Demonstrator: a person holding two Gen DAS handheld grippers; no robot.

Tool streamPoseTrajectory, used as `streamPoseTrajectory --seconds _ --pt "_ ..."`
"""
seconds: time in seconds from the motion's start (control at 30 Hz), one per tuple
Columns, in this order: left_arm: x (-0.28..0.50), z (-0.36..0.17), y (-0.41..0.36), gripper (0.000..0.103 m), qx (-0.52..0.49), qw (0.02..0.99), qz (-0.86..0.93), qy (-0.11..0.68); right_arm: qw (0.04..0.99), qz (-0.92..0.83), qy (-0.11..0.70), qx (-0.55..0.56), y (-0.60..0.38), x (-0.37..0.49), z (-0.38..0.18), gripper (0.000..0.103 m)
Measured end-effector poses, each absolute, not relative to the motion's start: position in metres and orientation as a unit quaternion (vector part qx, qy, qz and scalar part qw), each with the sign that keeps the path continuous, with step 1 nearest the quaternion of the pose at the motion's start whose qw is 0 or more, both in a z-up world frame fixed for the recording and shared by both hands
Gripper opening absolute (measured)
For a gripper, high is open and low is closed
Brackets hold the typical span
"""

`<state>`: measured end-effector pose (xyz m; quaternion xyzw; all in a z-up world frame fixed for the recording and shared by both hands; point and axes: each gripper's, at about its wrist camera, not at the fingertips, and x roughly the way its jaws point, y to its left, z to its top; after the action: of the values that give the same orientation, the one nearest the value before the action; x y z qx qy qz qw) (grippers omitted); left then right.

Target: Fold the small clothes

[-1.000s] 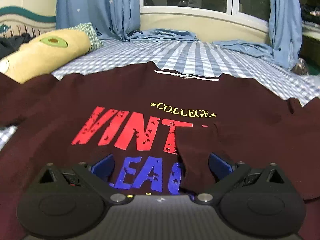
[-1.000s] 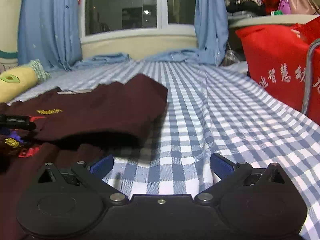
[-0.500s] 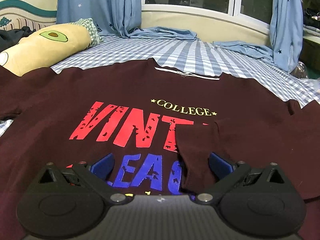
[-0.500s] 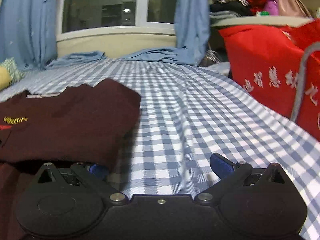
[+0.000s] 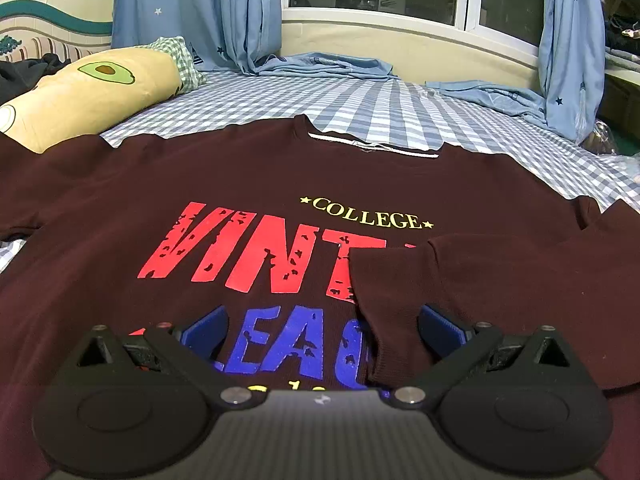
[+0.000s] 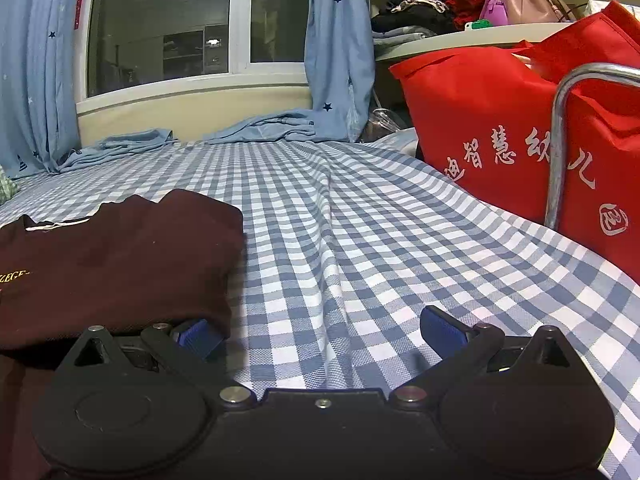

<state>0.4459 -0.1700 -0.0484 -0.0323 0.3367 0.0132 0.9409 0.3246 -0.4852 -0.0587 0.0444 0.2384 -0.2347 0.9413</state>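
A dark maroon T-shirt (image 5: 248, 172) with red, blue and yellow print lies face up on the checked bed sheet (image 5: 384, 116). Its right sleeve (image 5: 480, 276) is folded inward over the print. My left gripper (image 5: 324, 324) is open and empty, low over the shirt's lower front, its right blue fingertip (image 5: 440, 326) beside the folded sleeve's edge. In the right wrist view the shirt's folded right side (image 6: 120, 256) lies at left. My right gripper (image 6: 324, 330) is open and empty over the sheet (image 6: 400, 240), its left fingertip (image 6: 198, 336) at the shirt's edge.
A yellow avocado pillow (image 5: 88, 96) lies at the far left. Folded blue cloth (image 5: 324, 64) and curtains (image 5: 196, 12) line the window wall. A red bag (image 6: 500, 136) and a metal rail (image 6: 560, 136) stand at the bed's right side.
My right gripper has swung to the right and away from the shirt, so more bare sheet and the red bag show. My left gripper has risen slightly; the shirt has not moved.
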Motion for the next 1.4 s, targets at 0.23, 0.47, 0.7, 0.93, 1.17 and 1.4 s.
streamPoseTrajectory --seconds 0.23,0.47,0.7,0.93,1.17,1.4 --pt "0.446 -0.049 -0.172 0.103 -0.025 0.941 0.016 0.338 0.939 -0.227 0.253 0.053 -0.488 0.328 -0.063 0.103" --pt "0.446 -0.049 -0.173 0.103 -0.025 0.941 0.016 0.338 0.941 -0.207 0.257 0.075 -0.493 0.326 -0.064 0.103" --pt "0.446 -0.049 -0.173 0.103 -0.024 0.941 0.016 0.338 0.939 -0.19 0.266 0.103 -0.496 0.312 -0.06 0.103" --pt "0.446 -0.049 -0.172 0.103 -0.024 0.941 0.016 0.338 0.956 -0.155 0.236 0.081 -0.498 0.274 -0.041 0.103" --pt "0.446 -0.049 -0.172 0.103 -0.026 0.941 0.016 0.338 0.956 -0.094 0.261 0.099 -0.509 0.327 -0.018 0.103" --pt "0.447 -0.049 -0.172 0.103 -0.027 0.941 0.016 0.338 0.937 -0.089 0.313 0.123 -0.529 0.393 -0.042 0.085"
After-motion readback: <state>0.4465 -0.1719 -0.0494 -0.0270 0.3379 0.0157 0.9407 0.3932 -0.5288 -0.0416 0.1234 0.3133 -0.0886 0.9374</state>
